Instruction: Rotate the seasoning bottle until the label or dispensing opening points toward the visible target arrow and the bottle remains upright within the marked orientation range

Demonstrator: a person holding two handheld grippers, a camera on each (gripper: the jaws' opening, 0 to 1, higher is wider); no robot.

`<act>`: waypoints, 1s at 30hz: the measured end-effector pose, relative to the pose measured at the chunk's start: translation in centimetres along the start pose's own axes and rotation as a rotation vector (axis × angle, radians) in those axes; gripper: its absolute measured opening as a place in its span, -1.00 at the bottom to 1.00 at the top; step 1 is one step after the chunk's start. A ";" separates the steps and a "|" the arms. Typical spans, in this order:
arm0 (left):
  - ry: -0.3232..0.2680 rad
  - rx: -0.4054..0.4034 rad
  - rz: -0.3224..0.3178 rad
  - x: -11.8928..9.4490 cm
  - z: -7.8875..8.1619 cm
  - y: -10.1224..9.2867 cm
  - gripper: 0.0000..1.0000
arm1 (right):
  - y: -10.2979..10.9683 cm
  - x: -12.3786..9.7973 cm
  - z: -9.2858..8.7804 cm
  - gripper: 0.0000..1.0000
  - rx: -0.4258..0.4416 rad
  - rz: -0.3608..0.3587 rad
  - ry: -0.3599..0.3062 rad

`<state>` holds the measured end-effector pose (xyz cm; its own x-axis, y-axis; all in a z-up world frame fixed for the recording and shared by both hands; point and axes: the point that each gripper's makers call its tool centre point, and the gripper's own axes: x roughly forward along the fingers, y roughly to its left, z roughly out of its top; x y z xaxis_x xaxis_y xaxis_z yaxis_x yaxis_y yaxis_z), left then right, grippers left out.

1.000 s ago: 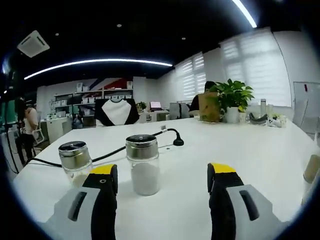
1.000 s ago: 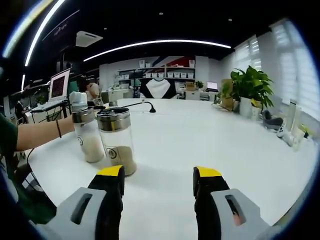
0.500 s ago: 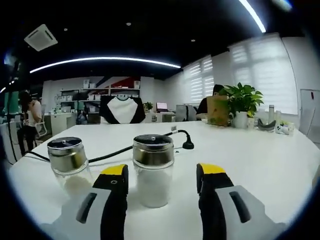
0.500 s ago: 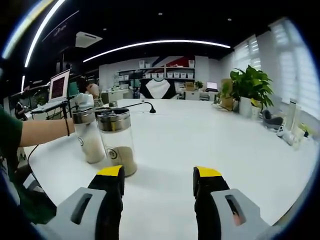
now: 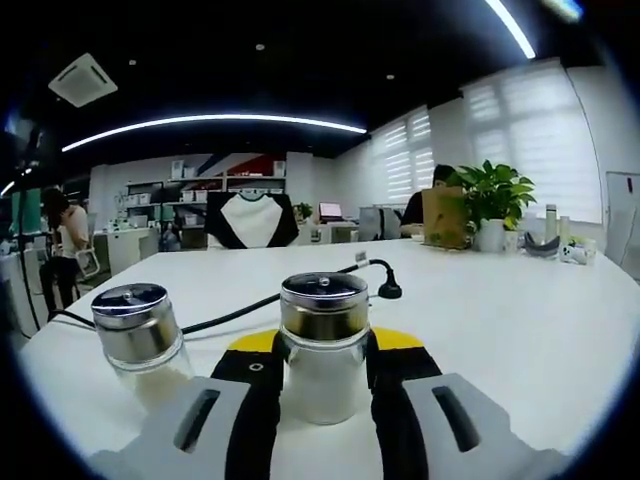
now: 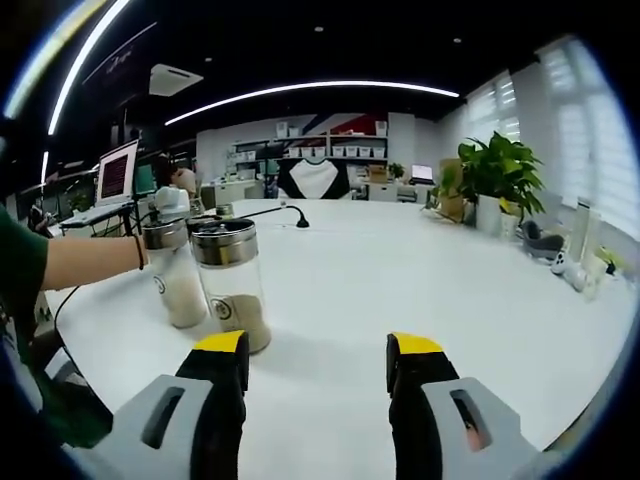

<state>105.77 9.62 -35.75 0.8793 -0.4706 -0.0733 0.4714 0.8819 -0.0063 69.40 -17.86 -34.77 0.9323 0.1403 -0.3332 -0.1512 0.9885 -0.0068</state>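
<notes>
The left claw [image 5: 322,365] pinches the white-filled seasoning bottle [image 5: 322,345], probably slick, breakable glass, at its body just below the steel cap, while the right claw [image 6: 315,365] gapes empty.

Ceiling strips [image 5: 210,122] and blinds [image 5: 530,140] are lighting the room brightly — soft shadows, sharp centre, fisheye bending and slightly blurring the edges.

On the white table [image 6: 420,280], a black cable [image 5: 225,313] trails toward its far edge, where a potted plant [image 6: 497,180] stands; a laptop [image 6: 118,172] sits beyond its side.
</notes>
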 end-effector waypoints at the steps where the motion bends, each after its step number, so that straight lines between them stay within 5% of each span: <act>1: -0.002 0.000 -0.004 0.0 0.0 0.0 -0.32 | 0.0 0.0 0.0 0.11 0.000 0.000 0.000; 17: -0.014 0.009 -0.031 -1.2 0.0 -0.6 -0.33 | 0.2 0.4 -0.3 0.11 0.005 0.012 0.009; 30: -0.014 0.008 -0.112 -4.8 -0.4 -2.4 -0.33 | -0.6 0.4 -0.6 0.12 0.007 -0.006 0.017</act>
<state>100.42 9.75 -35.83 0.8218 -0.5668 -0.0586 0.5675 0.8234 -0.0054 69.65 -18.46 -35.50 0.9275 0.1333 -0.3492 -0.1430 0.9897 -0.0020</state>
